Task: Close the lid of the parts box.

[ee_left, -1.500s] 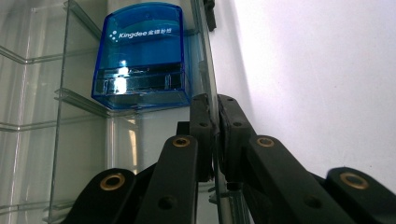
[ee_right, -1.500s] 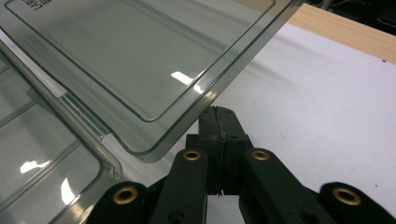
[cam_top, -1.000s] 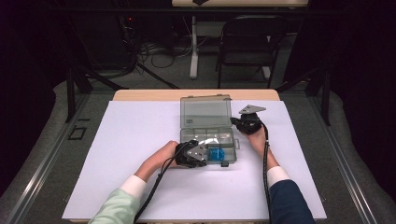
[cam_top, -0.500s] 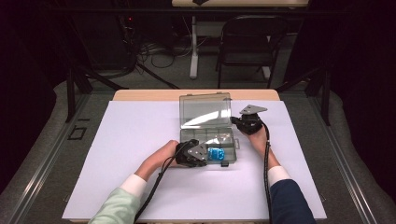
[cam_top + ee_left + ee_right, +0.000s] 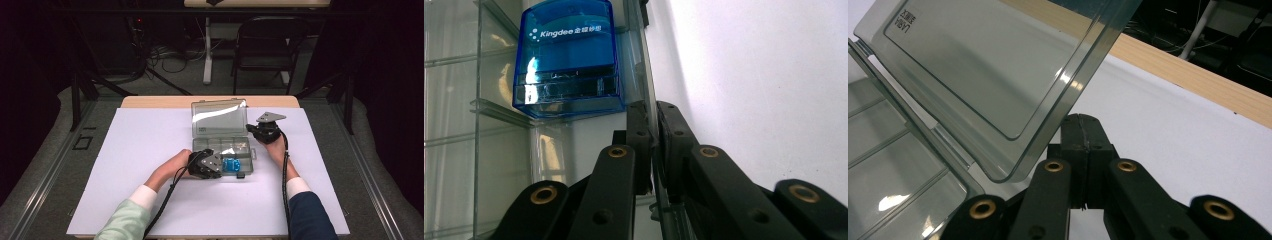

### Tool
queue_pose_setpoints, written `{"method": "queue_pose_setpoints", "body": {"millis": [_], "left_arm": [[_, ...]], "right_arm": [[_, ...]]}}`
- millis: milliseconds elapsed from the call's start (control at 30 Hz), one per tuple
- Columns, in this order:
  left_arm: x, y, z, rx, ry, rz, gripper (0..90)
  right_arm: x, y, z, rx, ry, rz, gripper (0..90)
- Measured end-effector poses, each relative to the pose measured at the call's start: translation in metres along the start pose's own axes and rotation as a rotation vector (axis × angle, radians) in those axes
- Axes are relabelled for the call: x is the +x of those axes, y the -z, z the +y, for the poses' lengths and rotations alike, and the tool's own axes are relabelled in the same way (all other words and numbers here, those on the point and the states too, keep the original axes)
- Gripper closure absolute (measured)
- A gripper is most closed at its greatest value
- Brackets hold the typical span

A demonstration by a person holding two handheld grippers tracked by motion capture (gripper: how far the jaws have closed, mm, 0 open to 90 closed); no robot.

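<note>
At the centre of the high view, the left gripper (image 5: 214, 169) pinches the clear box's (image 5: 235, 146) front wall beside a blue stamp (image 5: 231, 164); the right gripper (image 5: 256, 131), pressed together, sits by the raised lid (image 5: 219, 118).

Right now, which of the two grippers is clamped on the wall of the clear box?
The left gripper. Its jaws pinch the thin front wall of the clear compartment box, close to the blue stamp. The right gripper is shut on nothing, beside the raised lid.

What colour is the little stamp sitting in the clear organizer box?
Translucent blue stamp with white lettering, clearest in the left gripper view.
</note>
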State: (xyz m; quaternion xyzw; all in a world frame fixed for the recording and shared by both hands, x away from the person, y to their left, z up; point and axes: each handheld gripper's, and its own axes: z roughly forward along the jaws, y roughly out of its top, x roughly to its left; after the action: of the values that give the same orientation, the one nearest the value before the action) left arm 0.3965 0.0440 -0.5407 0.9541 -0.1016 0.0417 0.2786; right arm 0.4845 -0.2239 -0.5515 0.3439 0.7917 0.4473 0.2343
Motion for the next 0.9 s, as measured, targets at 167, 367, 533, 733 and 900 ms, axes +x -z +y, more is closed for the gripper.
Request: {"method": "queue_pose_setpoints", "body": {"millis": [167,367,533,733,900], "left_arm": [[0.0021,0.0002,-0.0002,0.000,-0.025,-0.014,85.2],[0.0023,-0.0001,-0.0001,-0.001,-0.038,-0.023,85.0],[0.0028,0.0001,0.0008,0.011,-0.046,-0.025,84.9],[0.0031,-0.0002,0.0010,0.013,-0.041,-0.032,84.8],[0.0033,-0.0005,0.0016,0.017,-0.039,-0.034,84.8]], "right_arm": [[-0.0005,0.0002,-0.0004,0.007,0.001,0.003,90.0],[-0.0020,0.0006,-0.0016,0.008,0.003,0.006,90.0],[-0.0020,0.0007,-0.0012,0.001,0.012,0.004,90.0],[-0.0019,0.0023,-0.0002,-0.012,0.033,0.005,90.0],[-0.0020,0.0049,0.0004,-0.021,0.041,0.012,90.0]]}}
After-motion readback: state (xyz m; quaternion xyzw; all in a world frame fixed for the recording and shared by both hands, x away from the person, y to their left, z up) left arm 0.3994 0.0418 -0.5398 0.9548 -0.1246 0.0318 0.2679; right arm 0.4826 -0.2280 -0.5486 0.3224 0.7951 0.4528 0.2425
